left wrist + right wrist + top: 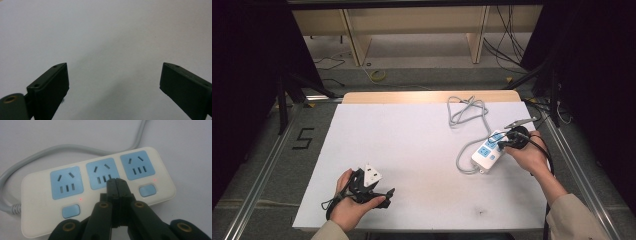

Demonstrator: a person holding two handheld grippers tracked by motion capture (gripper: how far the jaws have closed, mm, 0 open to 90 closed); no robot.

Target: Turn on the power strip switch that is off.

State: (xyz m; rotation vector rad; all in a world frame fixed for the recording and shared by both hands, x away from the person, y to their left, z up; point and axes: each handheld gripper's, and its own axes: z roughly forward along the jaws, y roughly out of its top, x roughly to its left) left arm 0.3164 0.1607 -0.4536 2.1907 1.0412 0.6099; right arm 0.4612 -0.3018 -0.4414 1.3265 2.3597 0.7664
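We press the clenched right gripper (116, 180), its matte black jaws shut together, onto the smooth white plastic power strip (37, 185) at the table's (412, 145) right side, tips over the middle pale-blue socket (100, 173). A grey rubbery cord (467, 112) loops behind it. Our left gripper (113, 80) rests released, blocky jaws wide apart.

The power strip (488, 152) lies on the tabletop (412, 150) toward its right edge; its cable (467, 112) loops behind it, toward the tabletop's far edge.
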